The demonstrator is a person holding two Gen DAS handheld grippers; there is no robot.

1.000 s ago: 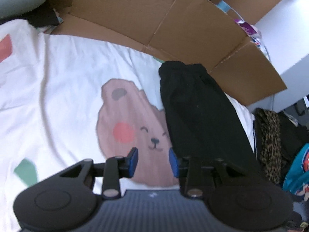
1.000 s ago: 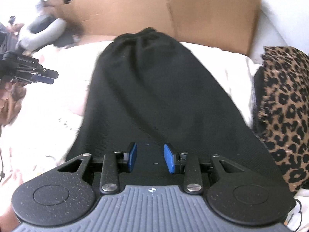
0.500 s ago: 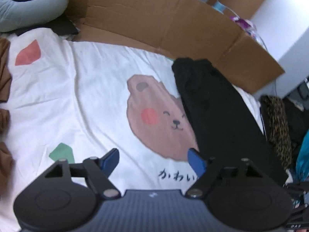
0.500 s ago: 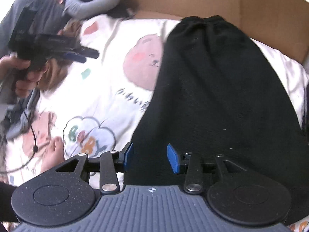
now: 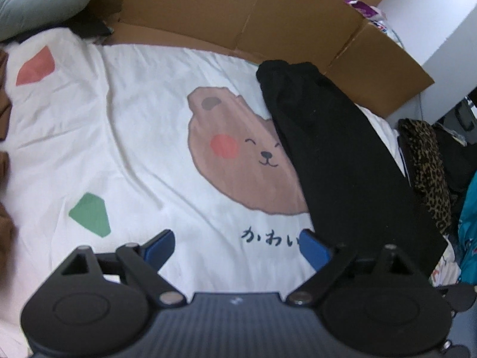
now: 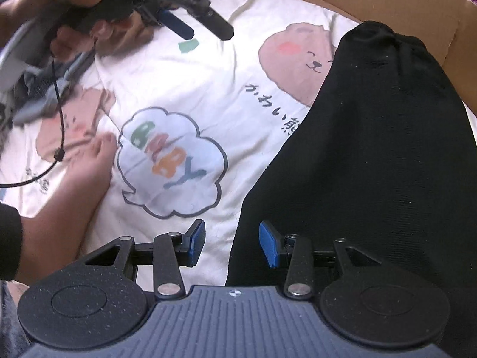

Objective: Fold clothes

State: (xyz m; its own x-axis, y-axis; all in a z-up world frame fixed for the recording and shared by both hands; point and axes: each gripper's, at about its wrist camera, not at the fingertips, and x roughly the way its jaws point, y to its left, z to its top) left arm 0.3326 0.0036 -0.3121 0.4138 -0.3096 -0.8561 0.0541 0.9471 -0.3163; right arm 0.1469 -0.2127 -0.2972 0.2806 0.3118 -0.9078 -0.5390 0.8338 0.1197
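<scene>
The black garment [image 6: 372, 155] lies long and flat on the bear-print bedsheet [image 5: 143, 137], its gathered end toward the cardboard [image 5: 268, 12] at the far side, so it looks laid out for the next fold. The left gripper [image 5: 237, 246] hangs over bare sheet just beside the garment's edge; its jaws have just been opening and stand spread wide with nothing between. The right gripper [image 6: 232, 244] straddles the near left edge, jaws half spread and pinching nothing, probably lining up to take that edge
</scene>
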